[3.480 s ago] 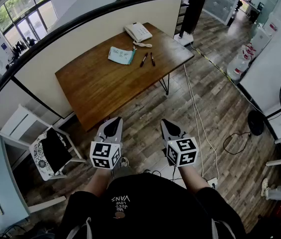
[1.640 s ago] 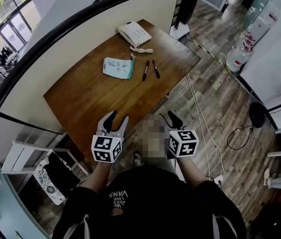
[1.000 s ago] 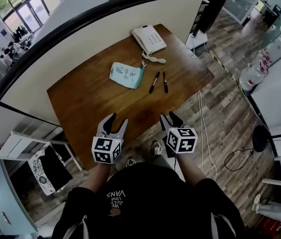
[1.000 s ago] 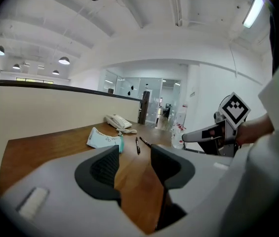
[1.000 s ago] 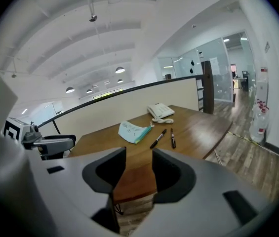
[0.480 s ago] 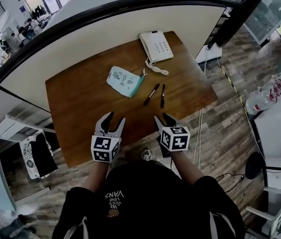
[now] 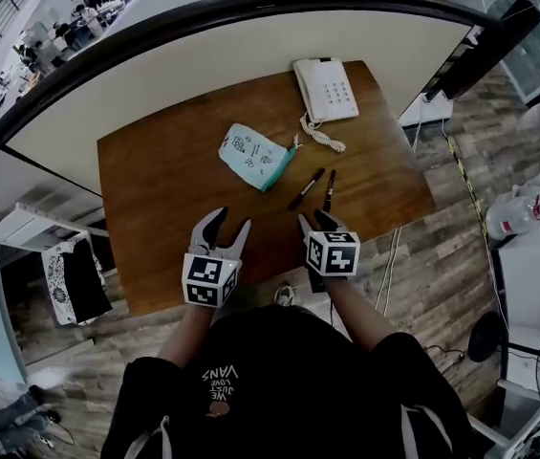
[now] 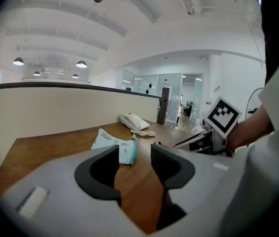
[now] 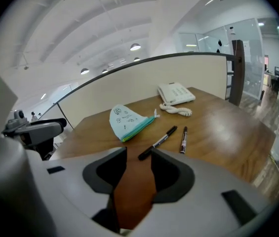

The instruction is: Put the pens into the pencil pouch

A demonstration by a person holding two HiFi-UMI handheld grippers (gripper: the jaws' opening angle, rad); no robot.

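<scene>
Tabletop [image 7: 169,194]: brown wood, filling the middle of the head view, backed by a cream partition [image 7: 203,55] along its upper edge.

Pencil pouch [image 7: 255,154]: pale with small printed drawings and a teal edge. It lies flat just above frame centre; whether its zip is open cannot be told.

Left pen [image 7: 307,188]: black, lying slanted on the wood just right of the pencil pouch and not touching it.

Right pen [image 7: 329,189]: black, lying just beside the left pen, the two apart and nearly parallel.

Telephone [image 7: 327,89]: white desk set at upper centre-right, its coiled cord trailing down toward the pens.

Left hand-held gripper [image 7: 228,226]: below centre, left, over the near edge of the tabletop. Its jaws are spread with only bare wood between them, and the pencil pouch shows beyond the gap in its own view.

Right hand-held gripper [image 7: 313,222]: below centre, right, near the lower ends of the pens. Its jaws are spread and empty; in its own view the left pen's near tip sits just past the gap, untouched.
</scene>
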